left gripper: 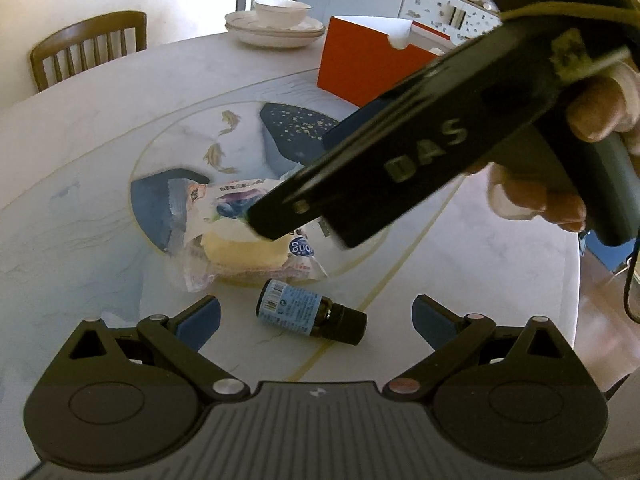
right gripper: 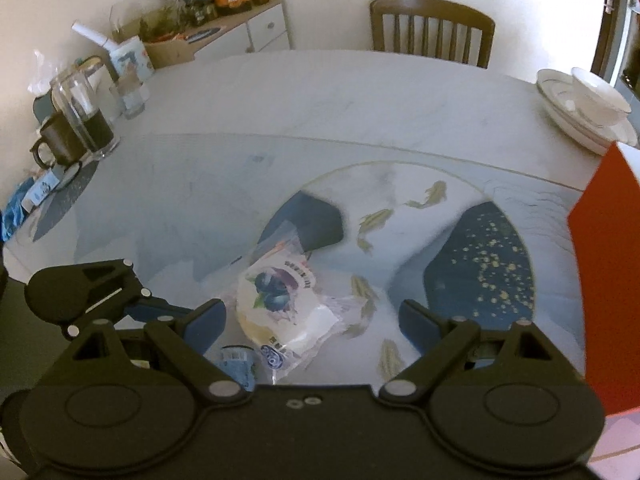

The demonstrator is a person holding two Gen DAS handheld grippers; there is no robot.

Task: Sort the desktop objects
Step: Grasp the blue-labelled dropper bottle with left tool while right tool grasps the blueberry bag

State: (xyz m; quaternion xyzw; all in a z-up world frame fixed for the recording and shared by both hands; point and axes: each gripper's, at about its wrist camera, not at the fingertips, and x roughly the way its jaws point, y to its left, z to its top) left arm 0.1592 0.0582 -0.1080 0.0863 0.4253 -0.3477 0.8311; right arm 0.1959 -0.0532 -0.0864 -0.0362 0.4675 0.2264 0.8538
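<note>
Both wrist cameras look steeply down, close over the table (left gripper: 80, 184), sharing the wrapped pastry (right gripper: 280, 312).

Clear plastic-wrapped pastry packet with blueberry print (left gripper: 244, 240): far side covered by the black right gripper's finger in left wrist view; label print too blurred to read. Small dark glass bottle with pale blue label (right gripper: 239, 364), just beside the packet: mostly hidden behind gripper body in right wrist view. Orange cardboard box (right gripper: 600, 280), beyond the packet: cut by frame edge.

a wrapped bread packet (left gripper: 248, 248) lies flat on the table beside a small dark bottle (left gripper: 310, 314) on its side.
</note>
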